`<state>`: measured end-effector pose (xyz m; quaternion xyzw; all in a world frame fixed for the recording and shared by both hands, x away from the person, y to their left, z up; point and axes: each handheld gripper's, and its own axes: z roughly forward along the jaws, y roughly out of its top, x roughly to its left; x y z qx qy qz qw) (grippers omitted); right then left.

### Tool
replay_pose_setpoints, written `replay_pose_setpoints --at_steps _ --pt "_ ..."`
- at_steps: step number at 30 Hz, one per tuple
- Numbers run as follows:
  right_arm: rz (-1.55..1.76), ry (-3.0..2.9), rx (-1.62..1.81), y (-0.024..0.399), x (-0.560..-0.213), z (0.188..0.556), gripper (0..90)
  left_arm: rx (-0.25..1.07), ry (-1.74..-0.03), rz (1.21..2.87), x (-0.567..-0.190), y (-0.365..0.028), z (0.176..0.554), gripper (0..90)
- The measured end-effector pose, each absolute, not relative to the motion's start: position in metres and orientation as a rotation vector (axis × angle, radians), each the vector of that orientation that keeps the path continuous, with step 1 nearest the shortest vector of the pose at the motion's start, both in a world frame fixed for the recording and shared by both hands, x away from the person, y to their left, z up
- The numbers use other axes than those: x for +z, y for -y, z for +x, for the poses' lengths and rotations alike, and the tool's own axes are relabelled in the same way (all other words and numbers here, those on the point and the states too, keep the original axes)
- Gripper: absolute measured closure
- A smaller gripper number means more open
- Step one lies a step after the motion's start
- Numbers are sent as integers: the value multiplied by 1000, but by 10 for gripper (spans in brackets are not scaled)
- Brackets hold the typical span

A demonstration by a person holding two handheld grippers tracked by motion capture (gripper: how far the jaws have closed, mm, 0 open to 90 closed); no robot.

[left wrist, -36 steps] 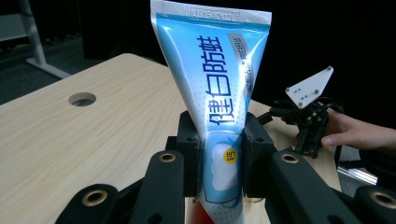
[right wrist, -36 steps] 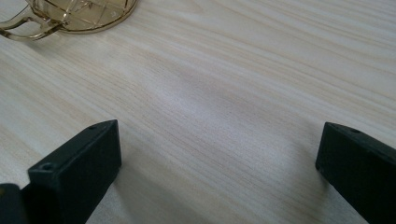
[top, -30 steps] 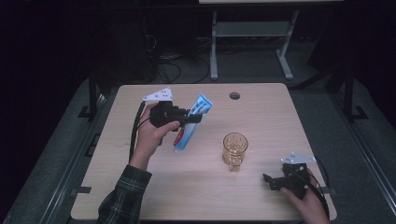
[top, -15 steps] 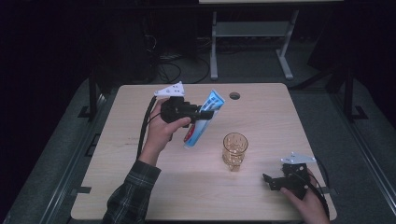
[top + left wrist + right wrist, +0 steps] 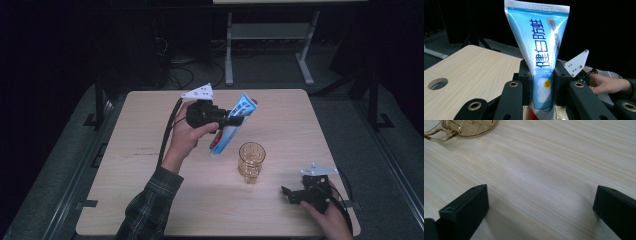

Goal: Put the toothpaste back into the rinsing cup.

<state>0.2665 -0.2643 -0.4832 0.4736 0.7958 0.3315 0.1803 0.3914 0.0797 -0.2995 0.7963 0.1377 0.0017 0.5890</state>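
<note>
The pale wooden counter (image 5: 150, 200) takes up the middle of the high view, with a round cable hole near its far edge. Right of centre in that view stands an amber cut-glass mug (image 5: 251, 161), upright, its handle and base also showing in the upper left of the right gripper view.

Just left of the mug and above it, the left claw (image 5: 235, 120) holds a blue and white plastic toothpaste tube (image 5: 231, 131) off the counter, tilted, crimped flat end up and red cap end down, close to the mug's rim but apart from it. In the left gripper view the jaws are closed on the tube's lower body, pads pressed flat on both sides. The tube carries large white characters on blue and a small yellow dot.

It is probably light and soft: it dents under a squeeze, and its glossy skin may slip, so the firmer part near the cap shoulder looks the safer hold.

In the lower right, the right claw (image 5: 295, 194) rests low over the counter, jaws wide apart, holding nothing.
</note>
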Motion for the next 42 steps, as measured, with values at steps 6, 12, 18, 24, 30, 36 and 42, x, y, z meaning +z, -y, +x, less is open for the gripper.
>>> replay_pose_setpoints --at_steps 6,12,18,24,30,36,42 --pt "1337 -2250 936 264 -483 266 0 -13 -301 1843 -299 -66 392 731" --pt "1335 -2252 937 264 -483 266 0 -17 -280 1843 -299 -54 394 731" --pt "1332 -2255 940 264 -483 266 0 -21 -265 1835 -300 -42 396 730" --pt "1331 -2257 942 264 -483 266 0 -23 -250 1817 -301 -32 398 730" --pt "1330 -2257 942 264 -483 266 0 -32 -235 1814 -305 -21 400 729" --pt "1328 -2257 941 264 -483 266 0 -39 -220 1808 -308 -9 401 728" --pt "1326 -2258 943 264 -483 266 0 -50 -201 1808 -314 -2 404 727"
